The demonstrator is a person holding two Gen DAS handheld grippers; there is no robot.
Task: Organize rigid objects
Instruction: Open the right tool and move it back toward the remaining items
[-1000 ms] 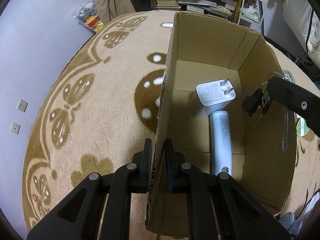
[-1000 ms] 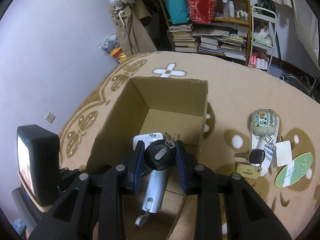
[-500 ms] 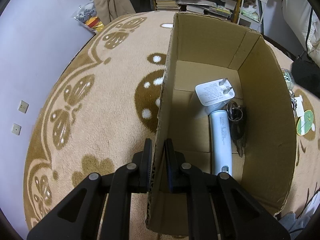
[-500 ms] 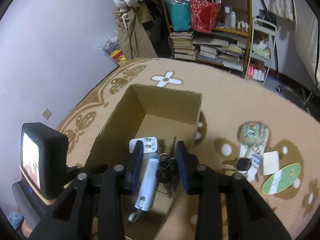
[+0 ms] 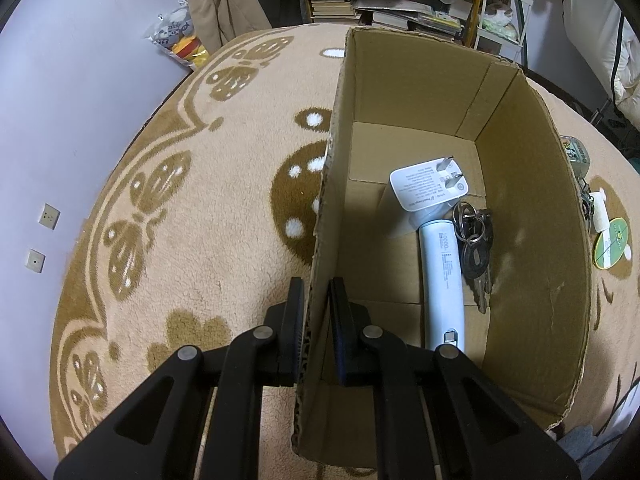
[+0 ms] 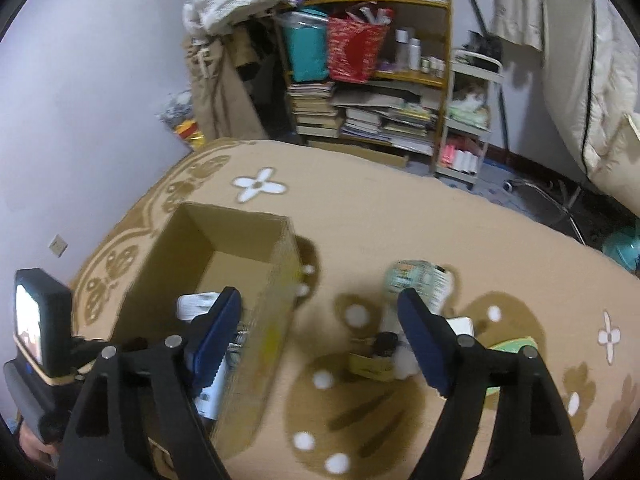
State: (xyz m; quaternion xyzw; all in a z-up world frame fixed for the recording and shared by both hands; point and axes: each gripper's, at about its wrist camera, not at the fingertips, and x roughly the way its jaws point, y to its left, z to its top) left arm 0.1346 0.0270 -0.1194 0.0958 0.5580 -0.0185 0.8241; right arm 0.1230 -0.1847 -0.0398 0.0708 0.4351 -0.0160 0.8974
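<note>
Left-wrist view: left gripper [image 5: 316,312] clamped on the near wall of the cardboard box [image 5: 568,264], one finger outside the wall and one inside, steadying the box on the patterned rug [image 5: 192,240]. On the box floor lie a white charger [image 5: 428,188] with its prongs up, a pale power bank [image 5: 442,276] running lengthwise toward the camera, and a key bunch [image 5: 474,248] touching the power bank's right side. For the step in hand, judged to be fetching the next loose item, this grip should hold firm and level so that the box neither tips nor slides while the other tool works. Right-wrist view: right gripper [image 6: 320,344] spread wide and empty, hanging above the rug just right of the box's right wall, its left finger over the box edge and its right finger over the loose items. Those items, blurred here, include a black car key [image 6: 385,343] with a yellow tag [image 6: 370,365], a patterned pouch [image 6: 416,278], a white card [image 6: 460,325] and a green oval piece [image 6: 514,346]. Good practice would be to centre the spread fingers over one item only, descend squarely, and close on its firmest part, keeping clear of its neighbours.
</note>
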